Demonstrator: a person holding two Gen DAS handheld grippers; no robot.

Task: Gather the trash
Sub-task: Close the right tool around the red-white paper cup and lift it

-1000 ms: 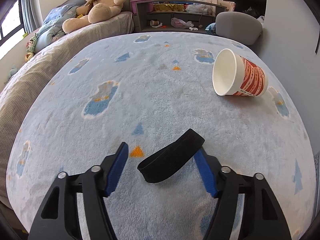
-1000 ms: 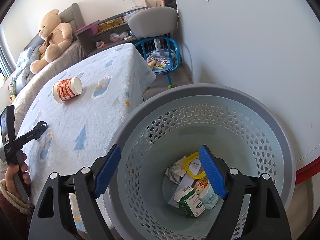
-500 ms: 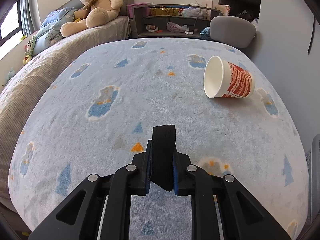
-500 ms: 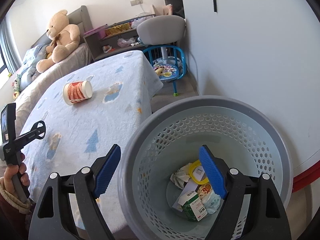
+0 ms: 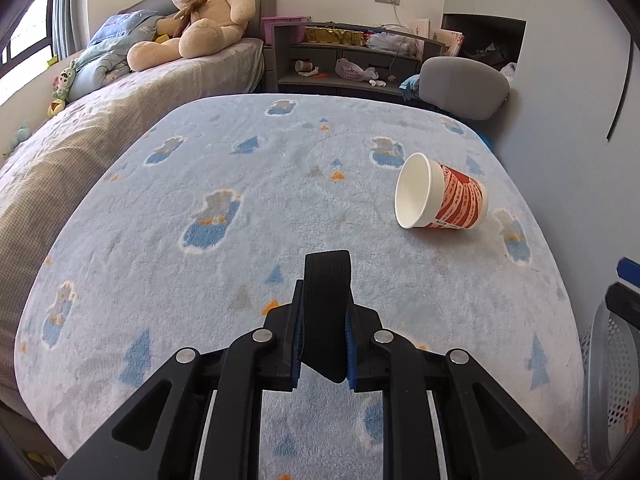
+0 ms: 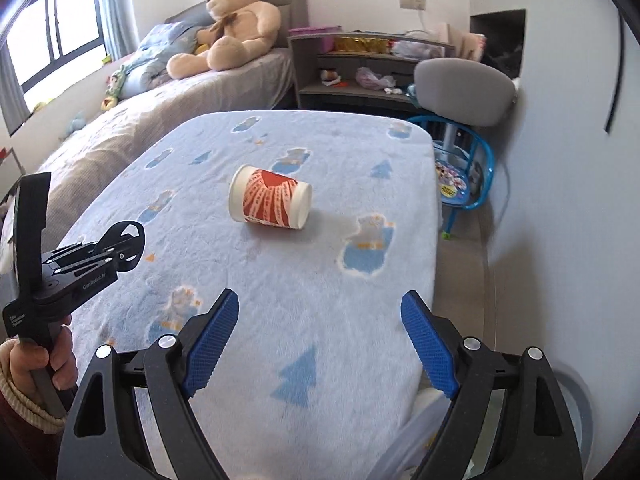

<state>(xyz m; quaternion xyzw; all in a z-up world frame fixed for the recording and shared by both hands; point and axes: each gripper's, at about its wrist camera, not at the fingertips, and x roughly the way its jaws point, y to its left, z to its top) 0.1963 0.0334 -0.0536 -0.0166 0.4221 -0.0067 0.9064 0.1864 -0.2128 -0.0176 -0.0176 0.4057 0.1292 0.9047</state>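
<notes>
My left gripper (image 5: 322, 334) is shut on a black band (image 5: 326, 300) and holds it just above the blue fleece blanket (image 5: 200, 288). The same gripper and band (image 6: 130, 246) show at the left of the right wrist view. A red and white paper cup (image 5: 440, 194) lies on its side to the right, mouth toward me; it also shows in the right wrist view (image 6: 272, 202). My right gripper (image 6: 320, 344) is open and empty over the blanket's near right edge, short of the cup. The grey perforated trash basket (image 5: 612, 380) stands at the table's right.
A bed with a teddy bear (image 5: 200, 12) runs along the left. A grey shelf unit (image 5: 340, 64) and a grey chair (image 5: 464, 88) stand behind the table. A blue child's chair (image 6: 460, 172) stands by the white wall on the right.
My left gripper closed on the black band and lifted it. My right gripper swung up from over the basket to face the blanket and cup.
</notes>
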